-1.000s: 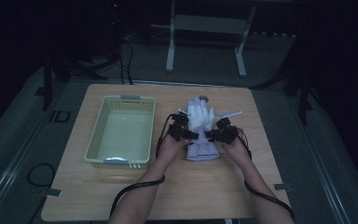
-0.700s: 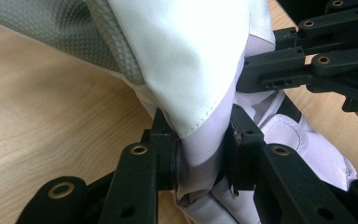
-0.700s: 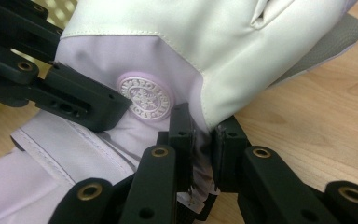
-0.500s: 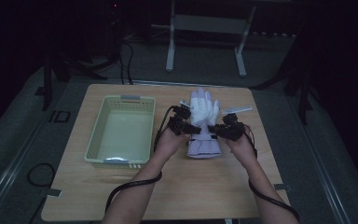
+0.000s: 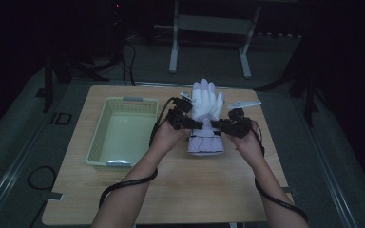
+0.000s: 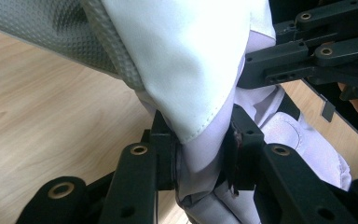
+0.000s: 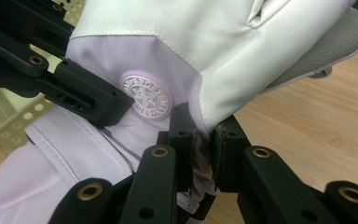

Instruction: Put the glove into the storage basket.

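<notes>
The padded glove hangs above the table beside the basket, left gripper and right gripper each pinching its wrist fabric—soft, light, probably floppy—so the edges offer good purchase.

Basket: pale green plastic, rectangular, perforated walls, standing on the left half of the table, long side along the left edge. Table: light wood top. Metal stand: grey, on the floor beyond the table's far edge.
</notes>
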`<state>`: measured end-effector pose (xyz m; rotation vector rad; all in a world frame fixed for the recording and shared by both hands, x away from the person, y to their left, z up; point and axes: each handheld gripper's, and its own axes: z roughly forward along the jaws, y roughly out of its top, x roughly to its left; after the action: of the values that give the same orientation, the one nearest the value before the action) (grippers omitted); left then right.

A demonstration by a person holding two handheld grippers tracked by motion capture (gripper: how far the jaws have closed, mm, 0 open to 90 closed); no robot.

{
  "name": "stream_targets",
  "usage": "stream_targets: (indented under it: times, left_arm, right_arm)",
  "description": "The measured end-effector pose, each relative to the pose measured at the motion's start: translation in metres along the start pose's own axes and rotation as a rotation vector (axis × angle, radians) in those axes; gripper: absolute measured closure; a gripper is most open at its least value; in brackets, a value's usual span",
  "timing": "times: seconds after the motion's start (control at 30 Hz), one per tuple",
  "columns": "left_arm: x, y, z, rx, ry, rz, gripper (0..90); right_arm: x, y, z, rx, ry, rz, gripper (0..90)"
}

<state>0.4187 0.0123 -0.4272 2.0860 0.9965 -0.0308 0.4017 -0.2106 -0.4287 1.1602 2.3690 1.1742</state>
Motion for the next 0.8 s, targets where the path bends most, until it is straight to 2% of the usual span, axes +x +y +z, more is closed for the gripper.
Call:
stream_targets:
  times: [0.2,0.43,0.8]
  left_arm:
    - [0.006,-0.001,-0.016,-0.009,0.011,0.012,69.2]
    - [0.016,-0.005,-0.032,-0.003,-0.001,0.018,69.1]
    - [0.037,-0.016,-0.065,-0.014,0.009,0.006,69.1]
  right_arm:
    - [0.013,0.011,0.003,-0.007,-0.006,-0.019,80.5]
    - [0.027,0.022,0.007,-0.010,0.002,-0.034,80.5]
    - [0.055,0.043,0.023,-0.002,0.015,-0.063,80.5]
